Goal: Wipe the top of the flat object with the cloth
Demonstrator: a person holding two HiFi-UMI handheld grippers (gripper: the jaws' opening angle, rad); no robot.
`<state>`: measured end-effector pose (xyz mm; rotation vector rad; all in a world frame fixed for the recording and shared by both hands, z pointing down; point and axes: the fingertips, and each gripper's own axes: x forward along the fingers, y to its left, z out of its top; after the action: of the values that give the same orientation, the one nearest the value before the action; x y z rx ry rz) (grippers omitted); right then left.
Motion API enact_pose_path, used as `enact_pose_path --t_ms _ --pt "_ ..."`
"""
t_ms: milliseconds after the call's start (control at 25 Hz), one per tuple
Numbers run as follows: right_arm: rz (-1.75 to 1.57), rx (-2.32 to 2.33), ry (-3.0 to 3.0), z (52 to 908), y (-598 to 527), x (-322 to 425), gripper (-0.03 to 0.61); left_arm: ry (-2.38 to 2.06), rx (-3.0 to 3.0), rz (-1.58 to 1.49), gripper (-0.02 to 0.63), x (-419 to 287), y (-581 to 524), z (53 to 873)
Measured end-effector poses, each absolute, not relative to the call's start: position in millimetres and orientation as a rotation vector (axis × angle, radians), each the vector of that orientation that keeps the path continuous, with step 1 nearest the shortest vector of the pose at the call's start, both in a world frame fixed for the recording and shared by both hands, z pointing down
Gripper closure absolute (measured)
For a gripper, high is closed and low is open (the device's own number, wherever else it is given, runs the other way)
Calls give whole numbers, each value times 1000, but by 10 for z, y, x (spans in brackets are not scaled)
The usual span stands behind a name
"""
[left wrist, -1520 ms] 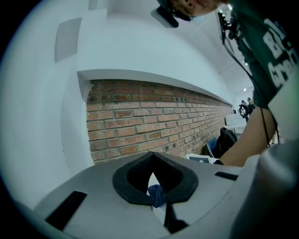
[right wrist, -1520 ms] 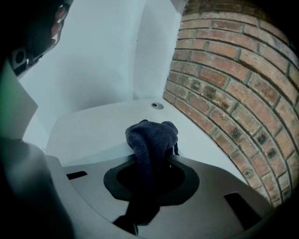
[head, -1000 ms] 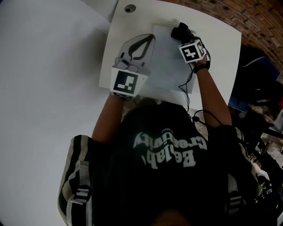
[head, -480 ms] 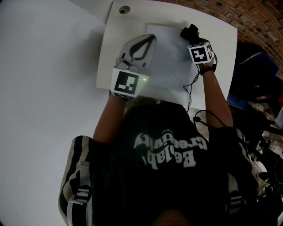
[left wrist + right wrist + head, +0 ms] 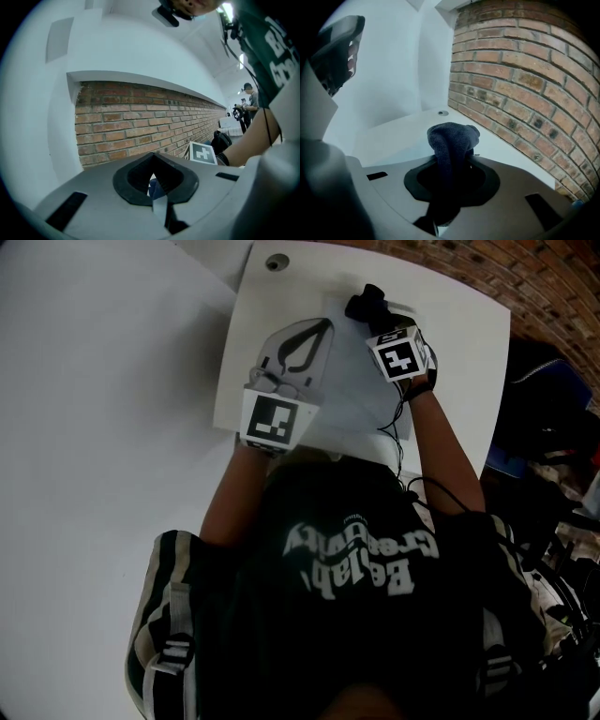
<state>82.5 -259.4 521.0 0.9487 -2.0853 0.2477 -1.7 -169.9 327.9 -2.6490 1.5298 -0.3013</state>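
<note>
A dark cloth (image 5: pixel 452 136) was seen clamped in the right gripper (image 5: pixel 451 161), whose jaws were closed on the bunched fabric. It was pressed down near the far edge of the flat white object (image 5: pixel 352 381) on the white table (image 5: pixel 459 343). The left gripper (image 5: pixel 322 324) was laid along the object's left edge — jaws brought together at the tips, with nothing made out between them. Bare tabletop was shown beyond the far edge, up to a brick wall (image 5: pixel 525 273), and to the object's right — where a black cable (image 5: pixel 394 432) was trailed across the near corner.
</note>
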Motion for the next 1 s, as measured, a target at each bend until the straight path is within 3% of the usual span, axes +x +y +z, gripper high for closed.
enact_pose_path --t_ms 360,1000 --pt "311 794 -1999 5649 -2199 69 518 1473 -2719 -213 614 -420 -1704 3258" --pt "276 871 -1908 5684 -2195 247 518 1376 -2766 -223 615 -462 -1647 3316"
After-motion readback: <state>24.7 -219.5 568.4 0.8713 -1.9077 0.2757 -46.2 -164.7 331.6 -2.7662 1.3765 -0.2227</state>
